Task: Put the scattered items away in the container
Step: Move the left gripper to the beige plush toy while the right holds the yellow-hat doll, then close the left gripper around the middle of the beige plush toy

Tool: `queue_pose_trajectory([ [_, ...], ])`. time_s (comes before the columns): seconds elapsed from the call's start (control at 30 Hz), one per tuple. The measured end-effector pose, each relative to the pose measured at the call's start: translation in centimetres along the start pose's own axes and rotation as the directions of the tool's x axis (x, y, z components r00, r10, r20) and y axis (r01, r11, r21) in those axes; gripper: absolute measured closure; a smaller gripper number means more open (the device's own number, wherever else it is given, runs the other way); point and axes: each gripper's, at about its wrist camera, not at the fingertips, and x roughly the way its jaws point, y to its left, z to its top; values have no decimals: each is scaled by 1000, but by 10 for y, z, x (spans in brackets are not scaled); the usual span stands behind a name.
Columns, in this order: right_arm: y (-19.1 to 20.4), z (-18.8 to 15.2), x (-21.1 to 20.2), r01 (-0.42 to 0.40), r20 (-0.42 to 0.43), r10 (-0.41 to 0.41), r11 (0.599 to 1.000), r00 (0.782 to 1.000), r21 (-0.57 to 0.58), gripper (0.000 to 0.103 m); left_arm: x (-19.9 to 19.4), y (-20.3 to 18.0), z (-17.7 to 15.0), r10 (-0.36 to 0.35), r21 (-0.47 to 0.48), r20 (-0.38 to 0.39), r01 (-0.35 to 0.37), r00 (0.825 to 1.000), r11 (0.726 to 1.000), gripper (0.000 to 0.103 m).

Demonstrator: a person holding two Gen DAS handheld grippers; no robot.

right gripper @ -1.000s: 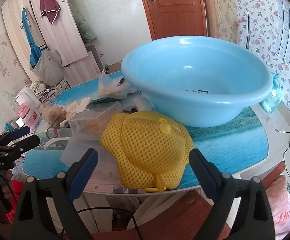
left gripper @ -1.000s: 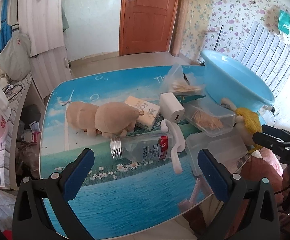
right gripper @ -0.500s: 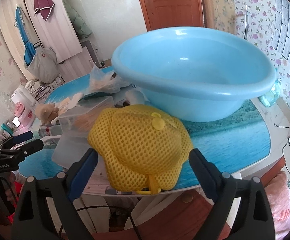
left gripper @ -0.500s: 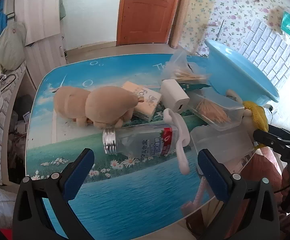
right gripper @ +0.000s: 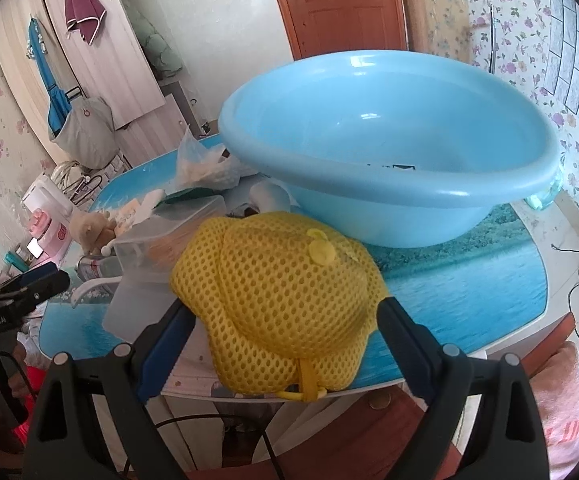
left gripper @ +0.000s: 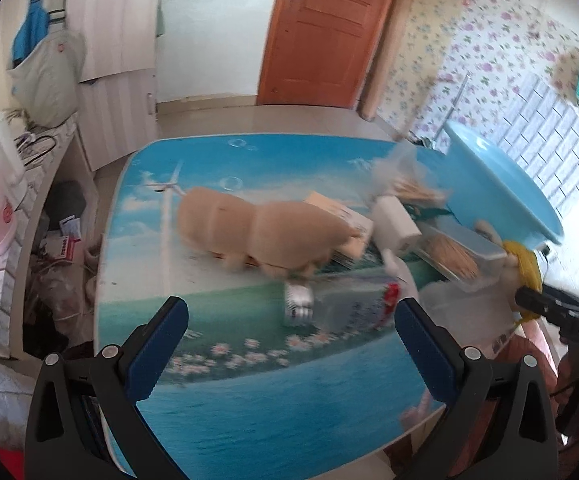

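A light blue basin point(right gripper: 389, 148) stands on the table, also at the right in the left wrist view point(left gripper: 501, 188). A yellow mesh hat point(right gripper: 281, 304) lies at the table's near edge; my right gripper point(right gripper: 285, 320) is open with its fingers on either side of the hat. My left gripper point(left gripper: 289, 320) is open and empty above the table, just before a clear plastic bottle point(left gripper: 341, 306) lying on its side. Behind the bottle is a tan plush toy point(left gripper: 265, 232).
A cardboard box point(left gripper: 345, 220), a white charger point(left gripper: 395, 226), a clear box of toothpicks point(left gripper: 457, 256), a plastic bag of sticks point(left gripper: 405, 184) and a clear lid point(right gripper: 141, 304) crowd the space between plush toy and basin. A wooden door point(left gripper: 325, 32) is behind.
The right gripper has moved forward so its fingers now flank the yellow hat. The left gripper's view has shifted and blurred; the bottle now sits between its fingertips.
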Motion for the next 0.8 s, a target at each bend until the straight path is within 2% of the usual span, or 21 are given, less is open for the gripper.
queue_pose_trajectory([
  [0.2, 1, -1, 5, -6, -14, 6, 1000, 1000, -3, 9, 7, 13, 15, 31, 3, 10, -31, 999, 1000, 0],
  [0.33, 2, -1, 6, -5, -16, 5, 1000, 1000, 0, 10, 20, 12, 25, 40, 41, -1, -40, 999, 998, 0],
  [0.53, 2, 0, 9, 4, -31, -4, 1000, 1000, -5, 11, 44, 11, 35, 14, 66, -39, -12, 999, 998, 0],
  [0.63, 4, 2, 13, 16, -38, -16, 1000, 999, -8, 11, 48, 10, 38, 18, 80, -25, -16, 1000, 997, 0],
  [0.8, 5, 4, 18, 29, -41, -29, 1000, 999, -3, 10, 65, 5, 38, 74, 108, -58, -67, 996, 992, 0],
])
